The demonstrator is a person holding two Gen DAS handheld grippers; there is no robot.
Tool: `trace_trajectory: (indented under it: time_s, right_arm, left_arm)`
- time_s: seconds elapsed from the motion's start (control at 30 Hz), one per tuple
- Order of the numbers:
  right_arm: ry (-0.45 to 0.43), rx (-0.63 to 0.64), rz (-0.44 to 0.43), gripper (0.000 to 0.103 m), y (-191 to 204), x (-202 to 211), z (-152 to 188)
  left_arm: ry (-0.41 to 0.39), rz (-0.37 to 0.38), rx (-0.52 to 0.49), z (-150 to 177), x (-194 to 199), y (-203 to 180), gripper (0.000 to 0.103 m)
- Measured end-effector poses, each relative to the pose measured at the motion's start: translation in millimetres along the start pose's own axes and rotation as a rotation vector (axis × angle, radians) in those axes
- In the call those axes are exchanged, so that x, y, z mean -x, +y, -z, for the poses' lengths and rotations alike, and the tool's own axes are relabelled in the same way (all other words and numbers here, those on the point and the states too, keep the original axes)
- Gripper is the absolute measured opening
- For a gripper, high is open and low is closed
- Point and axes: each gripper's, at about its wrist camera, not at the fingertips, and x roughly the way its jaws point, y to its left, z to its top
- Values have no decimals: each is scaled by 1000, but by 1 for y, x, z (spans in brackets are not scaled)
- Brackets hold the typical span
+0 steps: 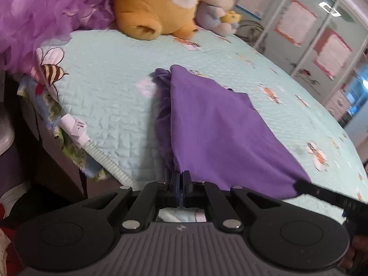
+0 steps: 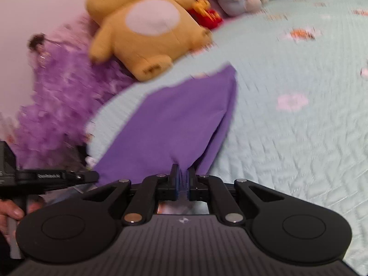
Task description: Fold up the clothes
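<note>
A purple garment (image 1: 214,128) lies stretched on the light blue quilted bedspread (image 1: 110,87), its far end bunched. My left gripper (image 1: 182,176) is shut on its near left corner. The right gripper (image 1: 306,187) reaches in from the right of the left wrist view and grips the other near corner. In the right wrist view my right gripper (image 2: 183,173) is shut on the purple garment (image 2: 174,119), which runs away over the bedspread (image 2: 287,126). The left gripper (image 2: 92,176) shows at the left edge, held by a hand (image 2: 10,211).
A yellow plush toy (image 1: 154,7) and a white plush cat (image 1: 218,7) sit at the head of the bed. Purple frilly fabric (image 1: 41,11) lies at the far left. The bed's left edge (image 1: 76,138) drops off. Wardrobe doors (image 1: 310,30) stand beyond the right side.
</note>
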Motion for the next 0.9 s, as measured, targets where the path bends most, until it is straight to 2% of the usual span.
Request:
trace_trajectory:
  time_s: [0.1, 0.13, 0.17, 0.23, 0.27, 0.33, 0.37, 0.43, 0.53, 0.57, 0.63, 0.7, 0.77, 0.8, 0.83, 0.9]
  right_arm:
    - [92, 9, 19, 8, -8, -15, 10]
    - [131, -8, 39, 13, -14, -24, 16]
    - [171, -27, 61, 12, -20, -32, 23]
    - [123, -73, 51, 17, -22, -21, 26]
    - [94, -82, 55, 19, -19, -13, 24]
    - [12, -43, 59, 32, -8, 5, 16]
    - [-18, -22, 50, 35, -3, 8, 12]
    - [-47, 6, 20, 50, 5, 10, 4]
    - [16, -3, 15, 51, 5, -17, 11]
    - [52, -8, 51, 49, 2, -24, 15]
    - [125, -17, 131, 32, -6, -36, 22]
    - [116, -15, 152, 34, 1, -22, 16]
    - [77, 37, 195, 35, 19, -6, 0]
    - [52, 65, 213, 39, 30, 0, -10]
    - [32, 77, 208, 48, 38, 3, -20]
    - [5, 77, 202, 59, 51, 4, -40]
  left_arm:
    - [65, -33, 30, 9, -25, 13, 2]
    - [74, -47, 51, 11, -27, 16, 2]
    - [64, -50, 65, 11, -22, 17, 3]
    - [24, -47, 80, 8, -7, 19, 13]
    - [-4, -43, 80, 5, 1, 19, 22]
    - [-65, -42, 63, -2, 12, 12, 28]
    - [-95, -41, 53, -5, 18, 8, 31]
    - [-95, -12, 25, -9, 12, -2, 35]
    - [20, -39, -8, -2, -27, -10, 36]
    - [33, -57, -11, 0, -30, -11, 36]
    - [47, -92, -15, 3, -33, -12, 35]
    - [-6, -116, -51, -5, -16, -22, 36]
    - [-73, -140, -94, -18, 3, -35, 42]
    - [-106, -133, -112, -26, 10, -42, 45]
    - [-130, -118, -124, -35, 14, -49, 54]
    - [-162, -113, -145, -54, 19, -65, 57]
